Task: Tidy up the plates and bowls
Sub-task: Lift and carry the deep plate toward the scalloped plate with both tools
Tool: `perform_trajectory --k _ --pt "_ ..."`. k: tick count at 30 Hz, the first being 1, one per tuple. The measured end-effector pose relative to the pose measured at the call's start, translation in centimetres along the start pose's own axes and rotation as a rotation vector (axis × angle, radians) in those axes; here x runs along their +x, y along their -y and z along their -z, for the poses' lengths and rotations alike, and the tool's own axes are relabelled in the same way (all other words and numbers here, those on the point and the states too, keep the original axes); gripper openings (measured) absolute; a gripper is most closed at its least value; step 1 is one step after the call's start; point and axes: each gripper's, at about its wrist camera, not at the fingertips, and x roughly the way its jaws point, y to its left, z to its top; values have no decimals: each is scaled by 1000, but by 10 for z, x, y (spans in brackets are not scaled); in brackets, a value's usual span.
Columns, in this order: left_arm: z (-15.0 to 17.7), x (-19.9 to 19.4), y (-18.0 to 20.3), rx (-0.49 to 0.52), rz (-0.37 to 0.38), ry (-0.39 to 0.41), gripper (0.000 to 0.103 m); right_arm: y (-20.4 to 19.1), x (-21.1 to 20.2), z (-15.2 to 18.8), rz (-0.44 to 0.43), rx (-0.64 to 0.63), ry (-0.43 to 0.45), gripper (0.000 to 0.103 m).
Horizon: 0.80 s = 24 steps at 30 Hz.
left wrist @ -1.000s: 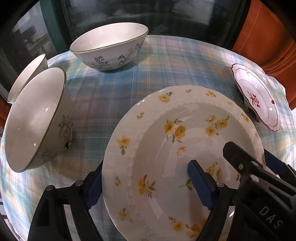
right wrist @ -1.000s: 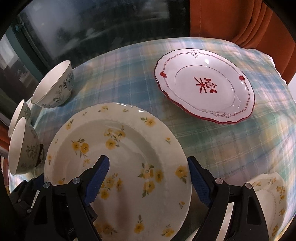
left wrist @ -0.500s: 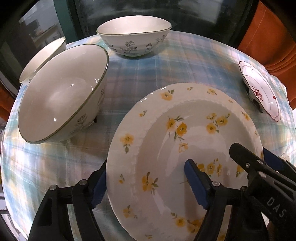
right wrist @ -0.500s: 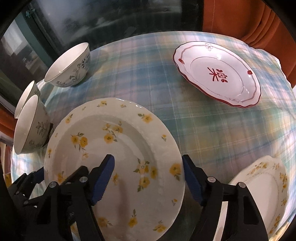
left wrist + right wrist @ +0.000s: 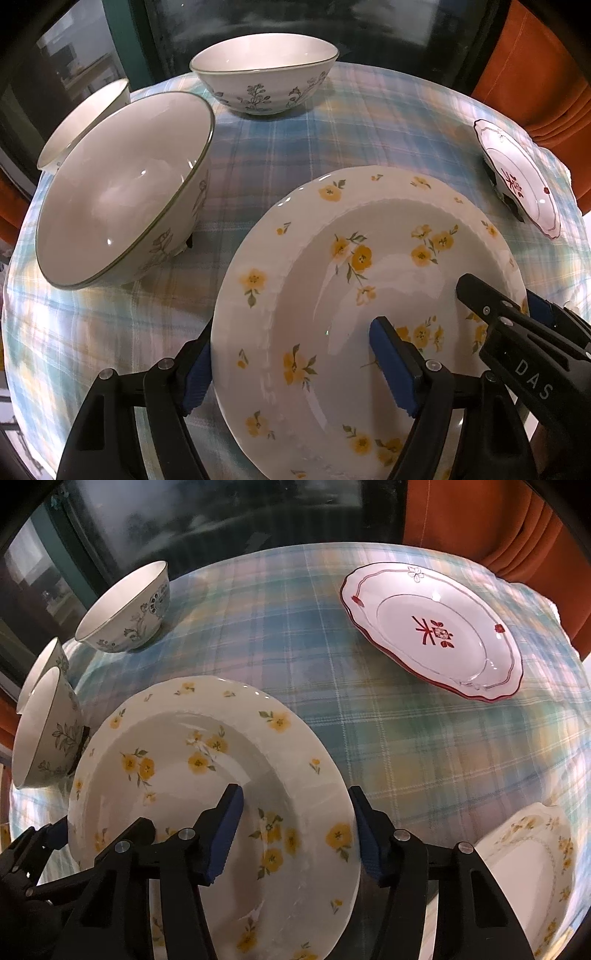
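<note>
A yellow-flower plate (image 5: 354,302) (image 5: 207,775) is lifted and tilted above the plaid tablecloth. My left gripper (image 5: 291,365) straddles its left rim, one finger under the rim and one over the well, jaws wide. My right gripper (image 5: 295,834) straddles its right rim the same way and shows in the left wrist view (image 5: 517,332). Three white bowls with grey floral print stand left: a near one (image 5: 122,192) (image 5: 44,731), one behind it (image 5: 81,122) (image 5: 40,672), a far one (image 5: 264,70) (image 5: 125,609).
A red-trimmed white plate (image 5: 432,631) (image 5: 517,177) lies at the far right. Another yellow-flower plate (image 5: 528,867) lies at the near right. The round table's cloth (image 5: 280,635) drops off at the edges. Orange fabric (image 5: 498,520) hangs behind, dark glass beyond.
Both grippers have carried the yellow-flower plate up and toward the near side. The bowls look closer in the left wrist view; the right gripper's fingers sit further in over the rim.
</note>
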Motion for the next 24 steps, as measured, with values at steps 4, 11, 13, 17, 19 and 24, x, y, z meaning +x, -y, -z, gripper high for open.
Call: perform_trajectory --k 4,11,13,17,19,24 --pt "4 -4 -3 2 8 -16 80 -3 -4 4 12 7 -14 61" --pt "14 -20 -10 0 26 -12 78 -13 -18 17 41 9 -18 61" --pt "17 -27 -12 6 34 -2 78 -16 -26 22 51 12 -10 61" --pt "22 -43 -16 29 59 27 78 -23 -44 28 69 22 14 61" --pt "25 -49 -19 39 70 37 78 -25 -54 33 80 32 29 61" --pt "35 -69 -20 76 96 58 78 -28 -79 46 107 68 62 61"
